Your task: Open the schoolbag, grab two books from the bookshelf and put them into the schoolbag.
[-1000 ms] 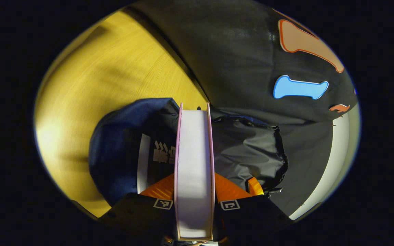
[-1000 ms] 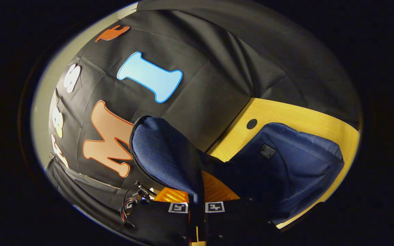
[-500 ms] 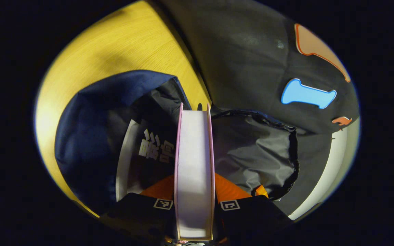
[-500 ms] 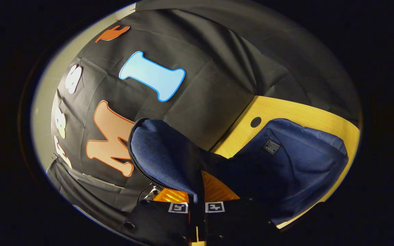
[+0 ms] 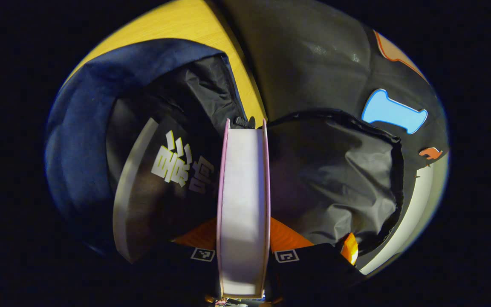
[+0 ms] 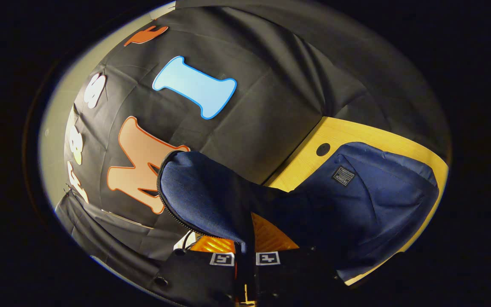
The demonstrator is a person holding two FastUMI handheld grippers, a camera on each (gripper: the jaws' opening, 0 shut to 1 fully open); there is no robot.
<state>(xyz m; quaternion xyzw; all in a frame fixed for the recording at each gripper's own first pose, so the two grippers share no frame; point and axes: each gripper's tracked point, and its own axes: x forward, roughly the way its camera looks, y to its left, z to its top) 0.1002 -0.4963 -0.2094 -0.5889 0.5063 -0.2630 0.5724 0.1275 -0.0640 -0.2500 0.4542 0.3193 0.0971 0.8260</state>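
**Sliding the second book into the held-open schoolbag**

The yellow wooden bench point(image 6: 356, 132) is carrying the navy blue fabric schoolbag point(image 6: 377, 200), which is lying on its side with its mouth gaping toward the left claw view. There the bag's blue shell point(image 5: 79, 123) is curving round on the left, and its grey crinkled lining point(image 5: 335, 179) is spreading out on the right, edged by a dark zipper.

Inside the mouth, a dark-covered book with pale lettering point(image 5: 164, 187) is already leaning against the left wall of the bag. The thick pink-covered book with white page edges point(image 5: 242, 200) is sitting upright between the fingers of the left claw point(image 5: 242, 256), both pressing on its covers, with its far end level with the zipper corner at the opening.

In the right claw view, the right claw point(image 6: 245, 258) is pinching the blue zippered flap point(image 6: 198, 196), its fingers closed onto the fabric and lifting it clear of the bench.

To do this step well, the right claw should be holding the flap high and taut so the mouth does not sag. The left claw should be driving the pink book straight down beside the dark one, staying off the zipper teeth and the loose lining, which will probably bunch easily. Releasing should wait until the book is well inside.
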